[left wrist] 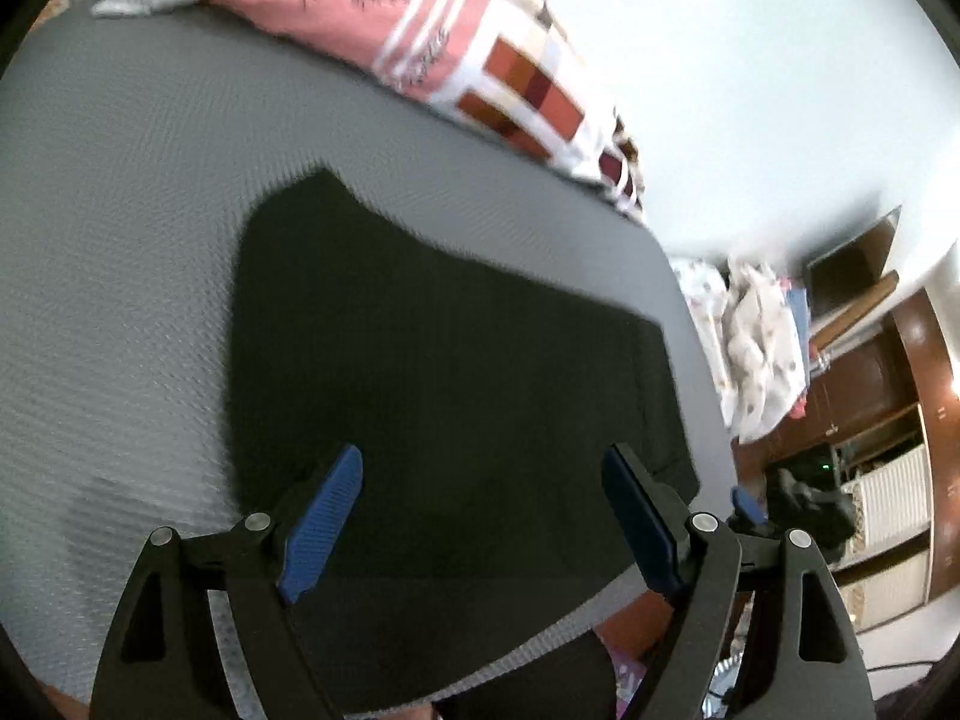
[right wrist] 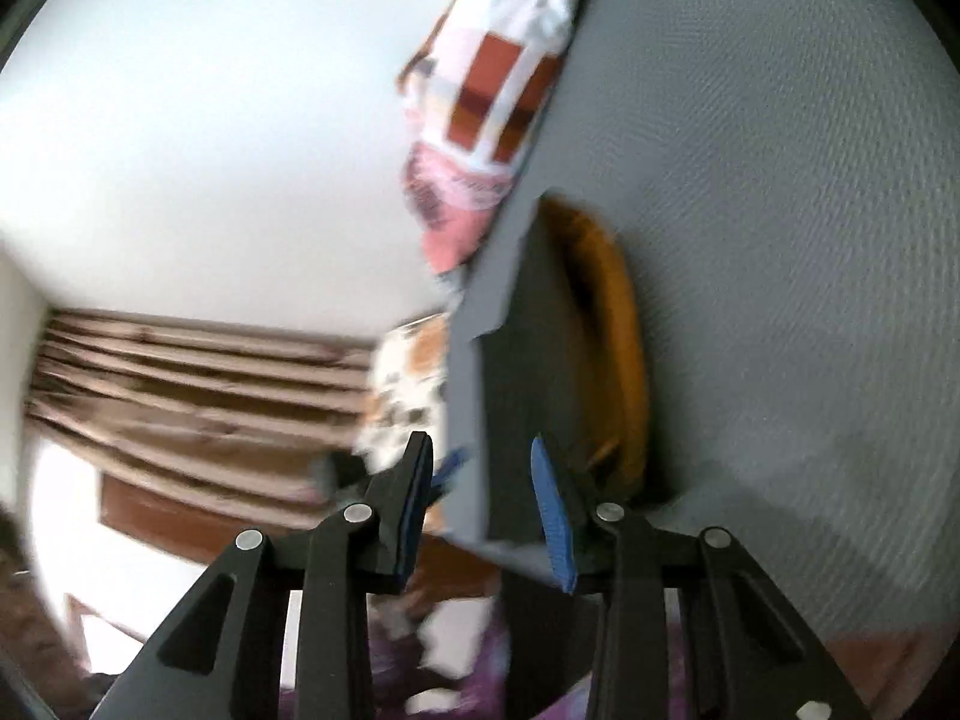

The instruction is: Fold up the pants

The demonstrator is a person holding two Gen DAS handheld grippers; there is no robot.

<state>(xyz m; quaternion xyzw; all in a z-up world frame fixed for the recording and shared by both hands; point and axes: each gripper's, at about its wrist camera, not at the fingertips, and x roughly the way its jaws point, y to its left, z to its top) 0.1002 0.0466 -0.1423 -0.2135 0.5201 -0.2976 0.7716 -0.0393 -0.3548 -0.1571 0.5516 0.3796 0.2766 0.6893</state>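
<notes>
Looking past my jaws, the grey bed (left wrist: 120,240) fills most of both views, and the pants (left wrist: 450,360) lie flat on it just ahead of my left gripper (left wrist: 480,516), near the bed's edge. They are a dark, nearly black slab, already doubled into a broad, roughly rectangular shape with one rounded far corner. In the right view the picture is blurred; the pants (right wrist: 528,372) show as a dark strip running ahead of my right gripper (right wrist: 480,510), with an orange-brown patch beside it that I cannot identify.

I judge the cloth soft, light and limp: it will sag and slide on itself, so I would pinch through all layers at the near corners or hem, not mid-panel.

My left jaws stand wide apart and hold nothing; cloth lies beyond them, untouched. My right jaws are partly closed, with the bed's edge and the dark strip seen between the pads (right wrist: 552,516), but no pinch shows.

Pillows (left wrist: 468,60) sit far beyond the left jaws.
</notes>
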